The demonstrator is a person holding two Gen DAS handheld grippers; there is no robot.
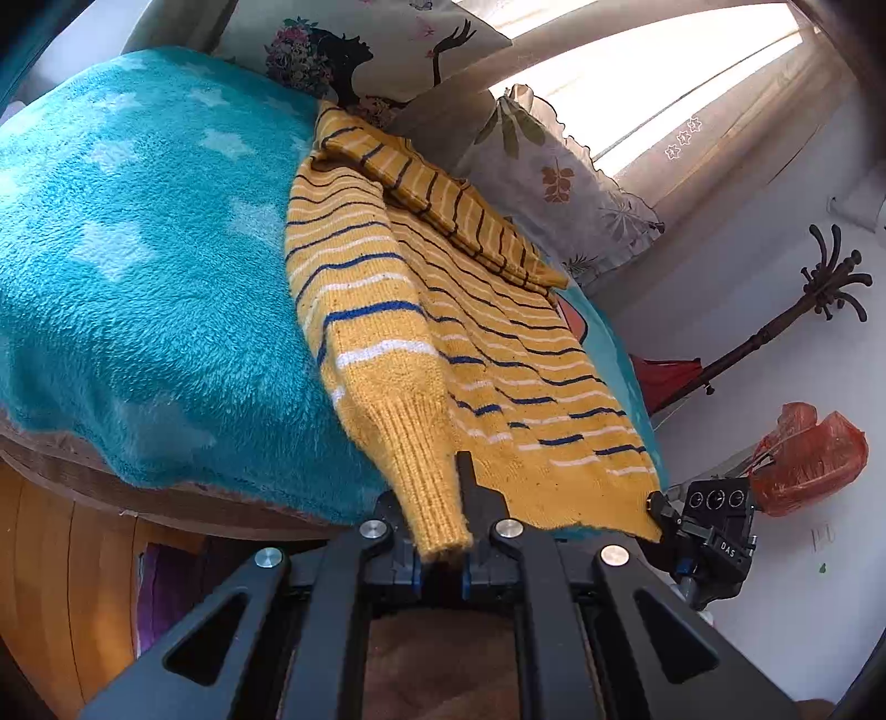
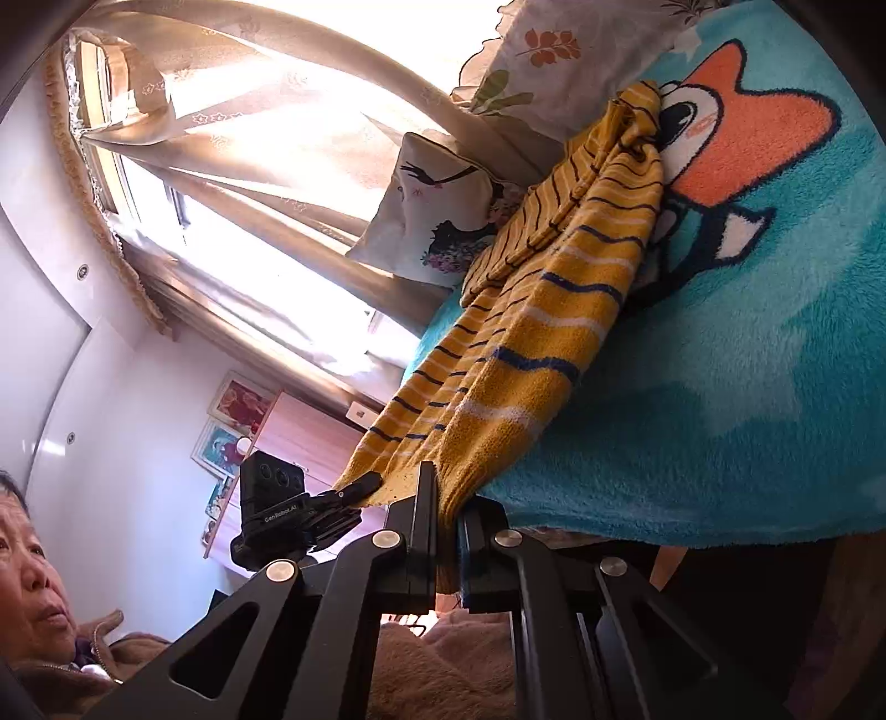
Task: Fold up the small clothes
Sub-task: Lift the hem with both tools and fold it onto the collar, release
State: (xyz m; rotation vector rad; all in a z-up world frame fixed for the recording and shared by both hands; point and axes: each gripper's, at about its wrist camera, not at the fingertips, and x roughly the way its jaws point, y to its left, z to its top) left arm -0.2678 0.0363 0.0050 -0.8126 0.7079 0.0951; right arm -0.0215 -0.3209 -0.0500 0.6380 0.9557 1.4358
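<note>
A: What can't be made out here?

B: The yellow striped sweater [image 1: 443, 310] has its ribbed cuff [image 1: 437, 509] clamped in the left gripper [image 1: 443, 545], so the cuff's end is hidden between the jaws.

A: And on the right?

B: The right gripper [image 2: 446, 531] swallows the sweater's hem edge. The teal blanket [image 2: 747, 387] runs off the frame edge.

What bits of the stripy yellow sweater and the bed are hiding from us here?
- Left wrist view: the sweater's cuff tip, hidden between the left hand-held gripper's fingers.
- Right wrist view: the hem corner, hidden inside the right hand-held gripper.
- Both views: the sweater's underside, lying against the blue blanket.
- Left wrist view: the back pillow, cut off by the picture's top edge.
</note>
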